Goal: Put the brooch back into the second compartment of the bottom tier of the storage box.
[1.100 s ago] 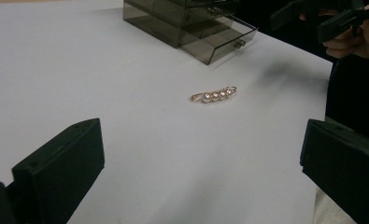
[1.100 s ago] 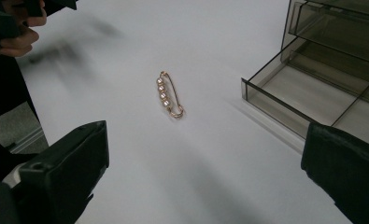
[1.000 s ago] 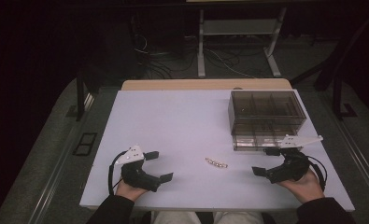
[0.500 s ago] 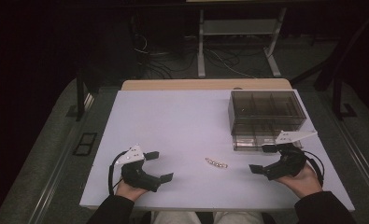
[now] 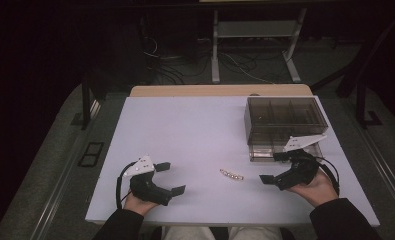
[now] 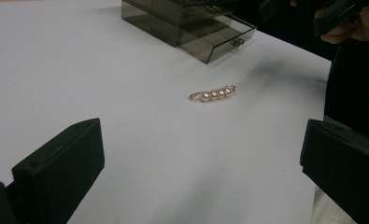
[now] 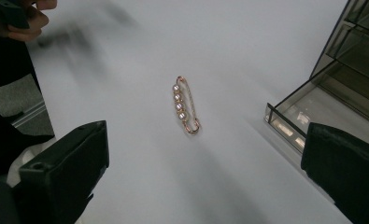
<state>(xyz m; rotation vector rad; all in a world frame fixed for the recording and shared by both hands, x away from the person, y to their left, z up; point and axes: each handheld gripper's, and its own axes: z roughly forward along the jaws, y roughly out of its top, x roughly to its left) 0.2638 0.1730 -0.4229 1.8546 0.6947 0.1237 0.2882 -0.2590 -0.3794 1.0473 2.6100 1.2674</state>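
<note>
A small gold pin with a row of pearls (image 5: 232, 174) lies on the white table (image 5: 185, 135), between my two grippers; it also lies ahead of the jaws as the pin (image 6: 212, 93) and the pin (image 7: 186, 105). My left gripper (image 5: 170, 178) rests near the front left edge, open, nothing between its jaws. My right gripper (image 5: 274, 167) is held at the front right, open and empty, pointing at the pin. A smoky clear drawer box (image 5: 284, 121) stands at the right, its lowest drawer (image 7: 308, 116) pulled out beside the right gripper.
A wooden strip (image 5: 220, 90) runs along the table's far edge. Beyond it are metal stand legs (image 5: 255, 45) and cables on a dark floor. The table's left and middle stretch out bare white.
My right gripper has shifted a little to the left, toward the pin. The left gripper, the pin and the box have not moved.
</note>
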